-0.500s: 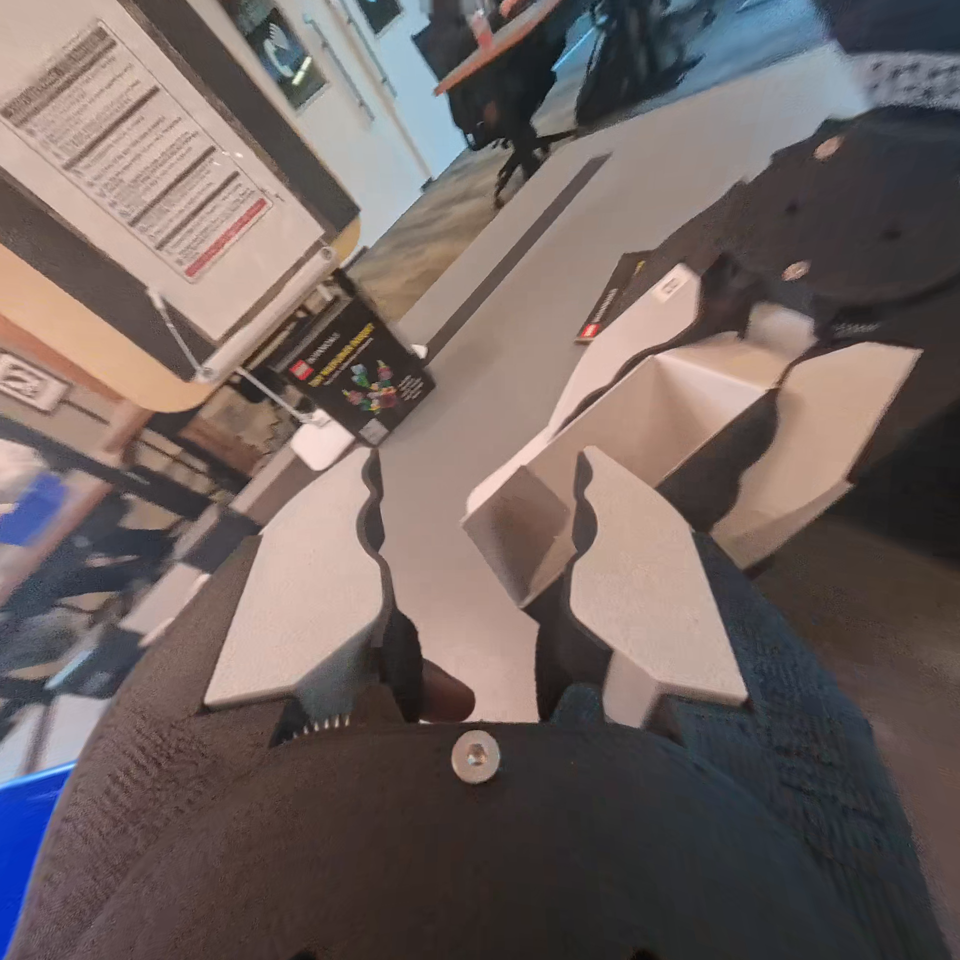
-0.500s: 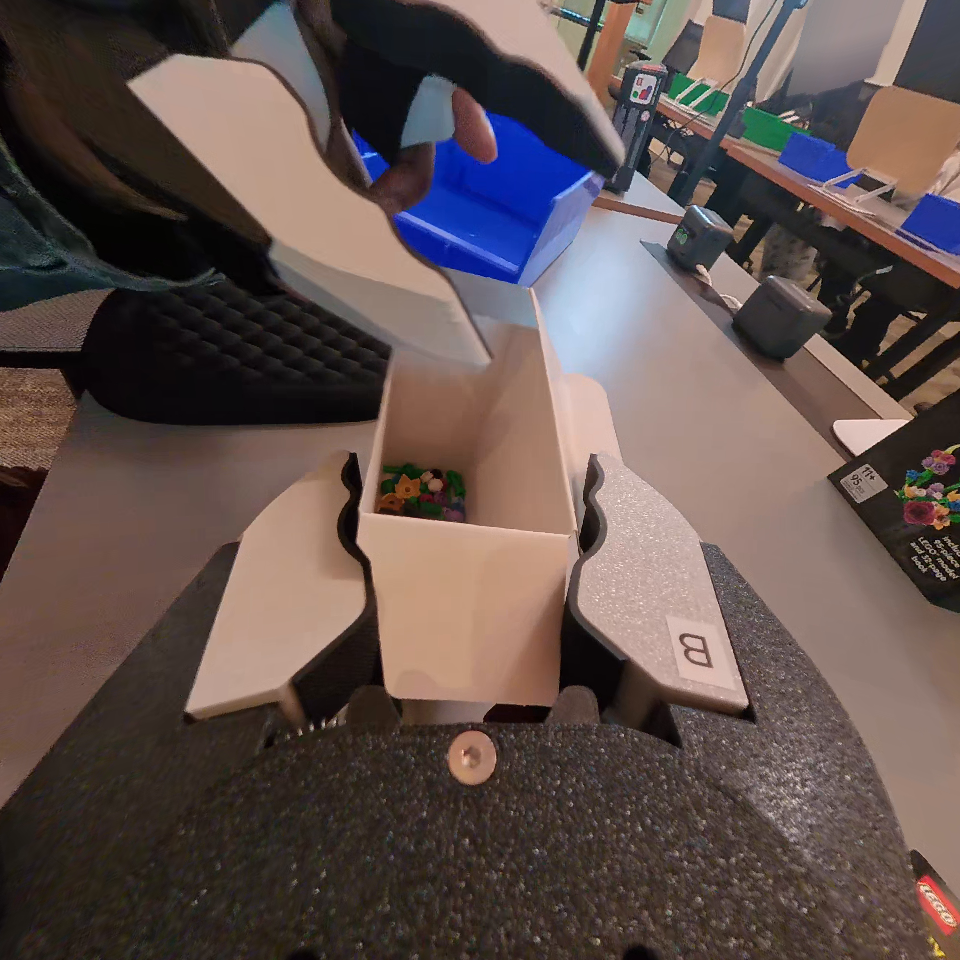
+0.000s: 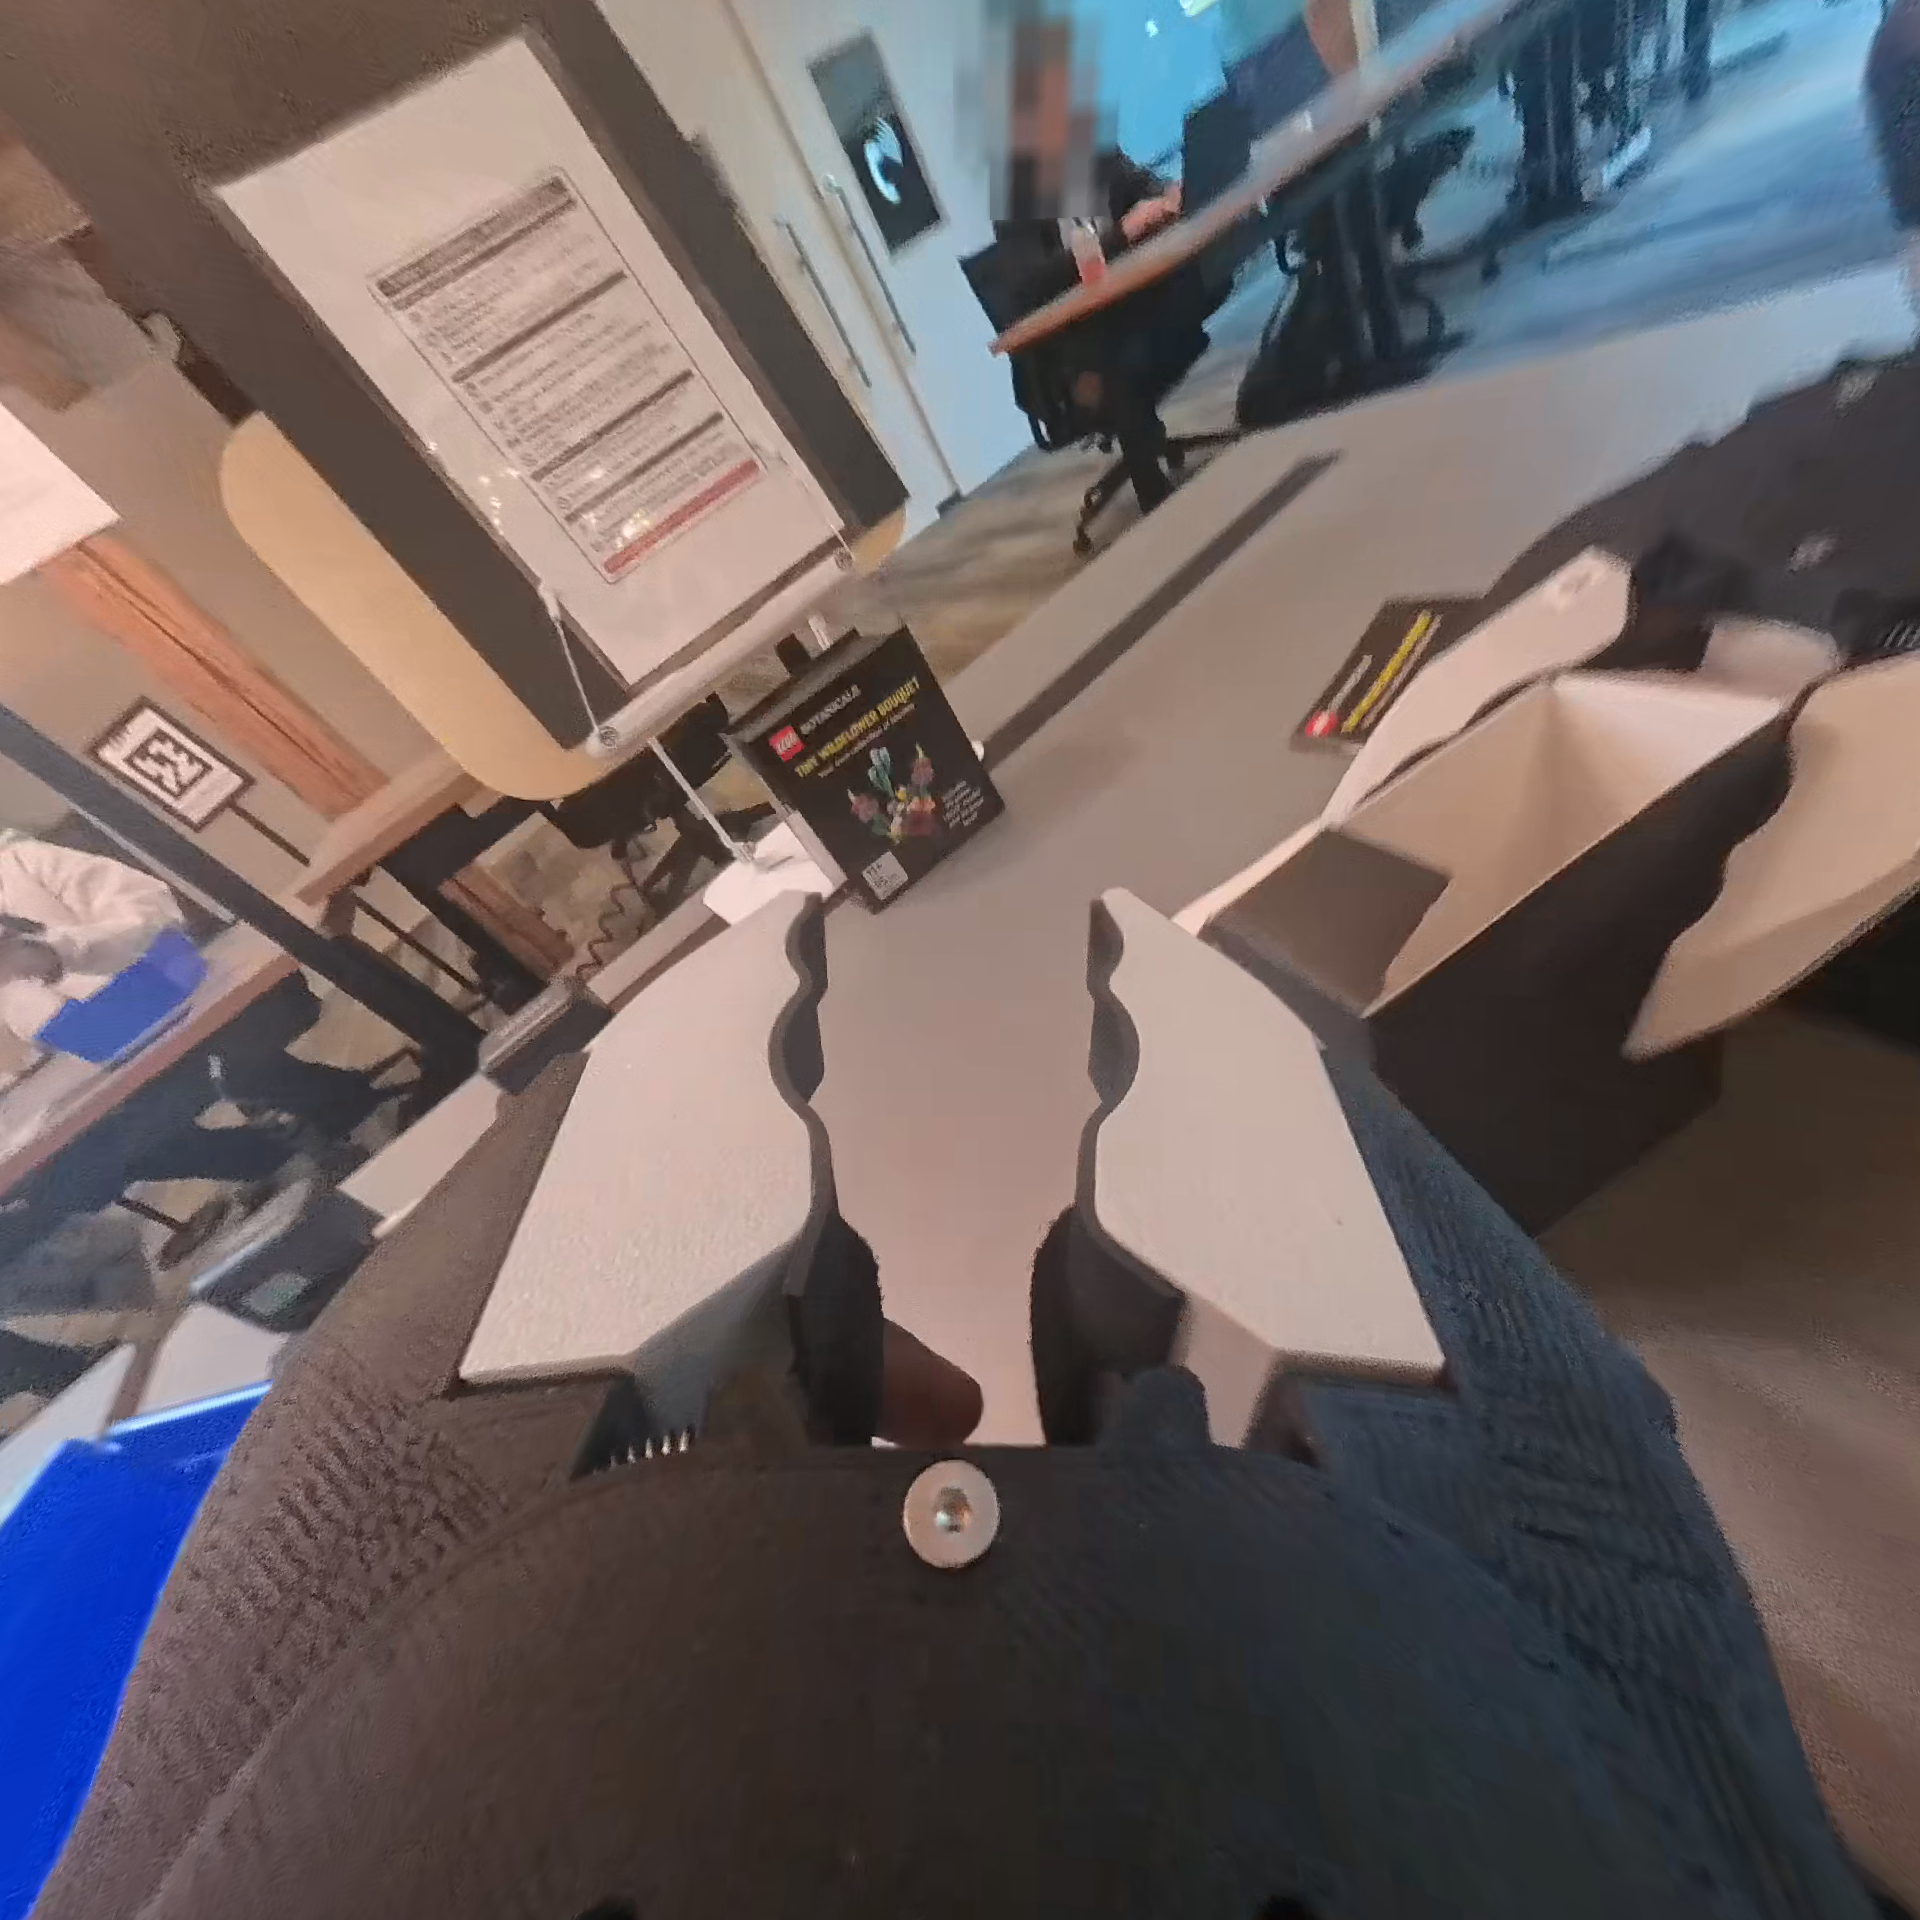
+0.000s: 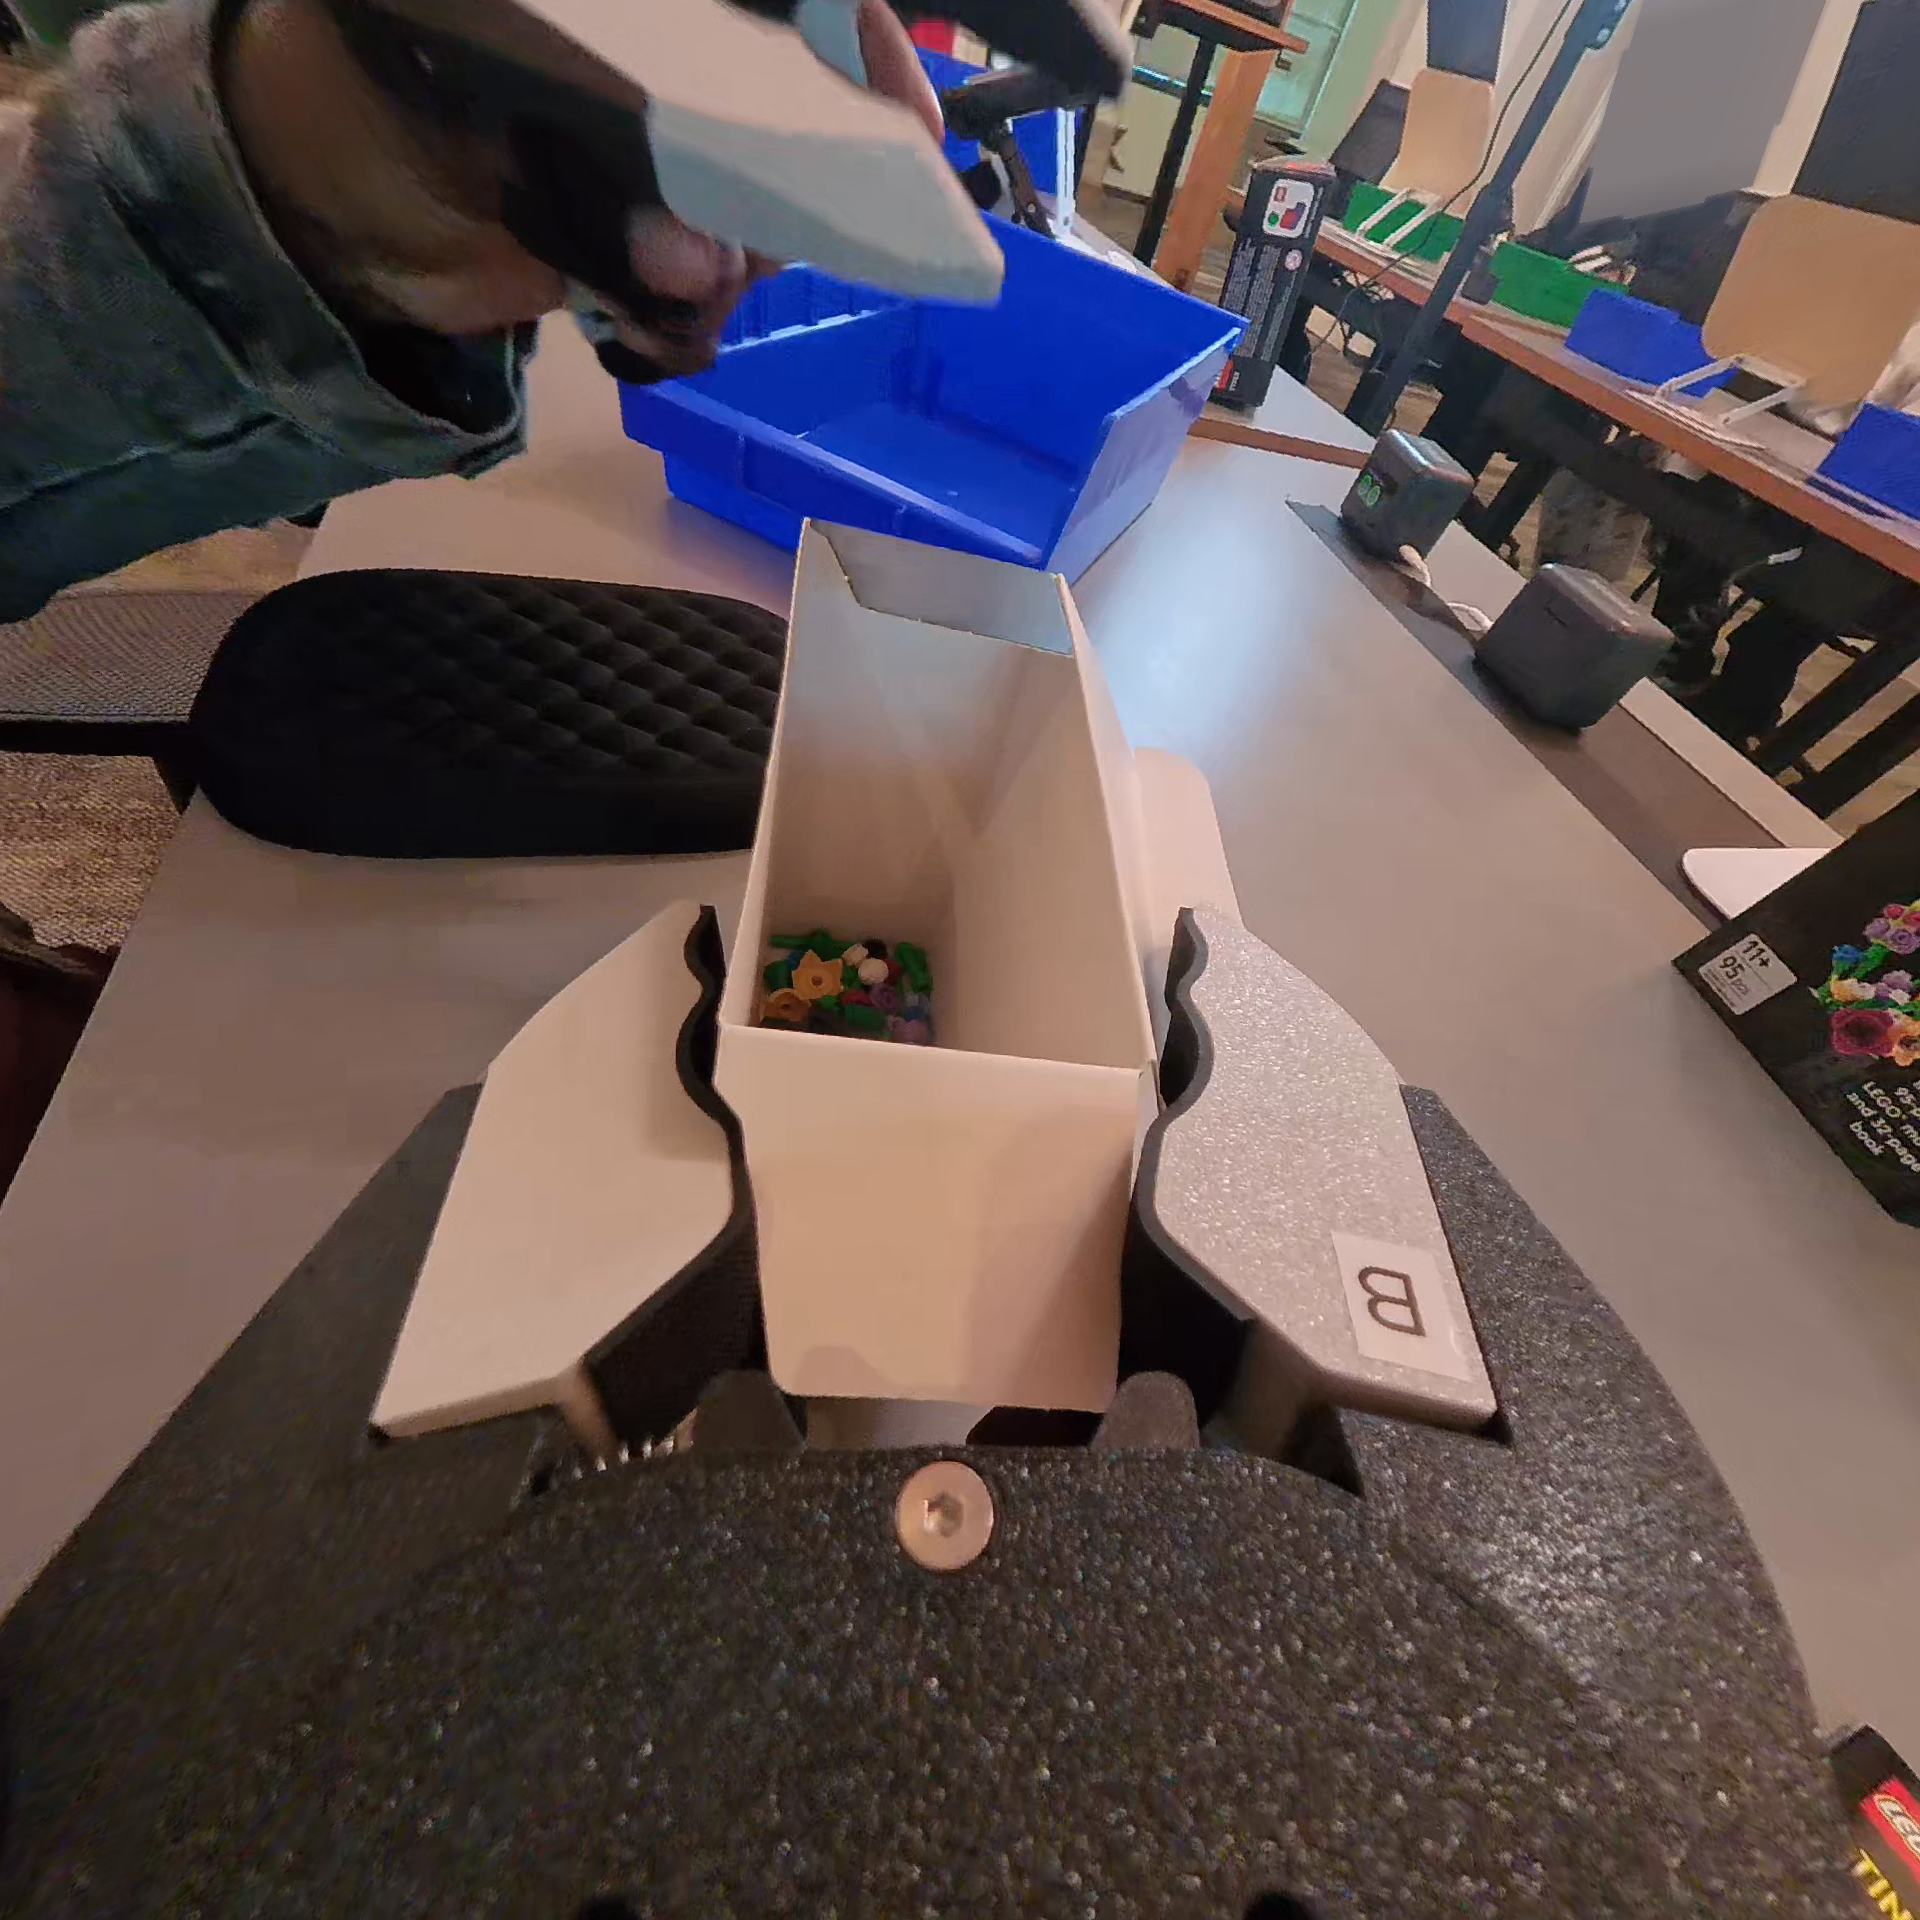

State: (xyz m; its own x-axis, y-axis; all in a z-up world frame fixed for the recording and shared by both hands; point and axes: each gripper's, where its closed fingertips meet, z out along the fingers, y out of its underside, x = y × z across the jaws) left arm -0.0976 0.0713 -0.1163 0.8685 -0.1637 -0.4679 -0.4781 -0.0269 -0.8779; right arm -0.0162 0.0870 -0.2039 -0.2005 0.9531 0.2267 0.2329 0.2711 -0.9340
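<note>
Box (image 4: 935,1195) stays gripped; left fingers (image 3: 665,1143) narrowed, empty.

Left wrist view looks low along the grey worktop (image 3: 1091,727) toward the room; right wrist view looks steeply down, close. Both share the white box (image 4: 935,1195).

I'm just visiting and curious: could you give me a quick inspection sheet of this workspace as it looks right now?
Surface: grey table.
Job's things: open white box with small coloured pieces inside.
Clutter: blue bin; black printed box; black booklet; two small grey devices.
Grippers: right gripper clamps the white box; left gripper open, nothing between its fingers.
Cables: nothing seen on the table.
Surroundings: black chair, other desks, seated people.
</note>
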